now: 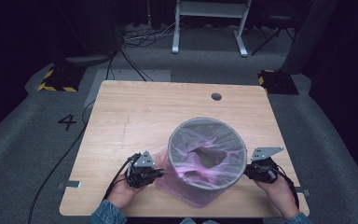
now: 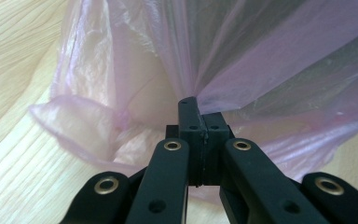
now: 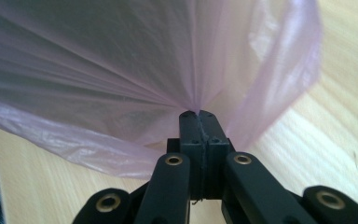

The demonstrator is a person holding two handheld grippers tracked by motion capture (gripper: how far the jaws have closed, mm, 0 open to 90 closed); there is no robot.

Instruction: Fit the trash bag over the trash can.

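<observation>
high view looks down; both gripper views press close on pink bag (image 2: 270, 60).

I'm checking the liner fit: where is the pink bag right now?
In the high view the pink bag lines the mesh bin at the table's near right, its skirt draped outside, pinched by the left tongs and right tongs.
</observation>
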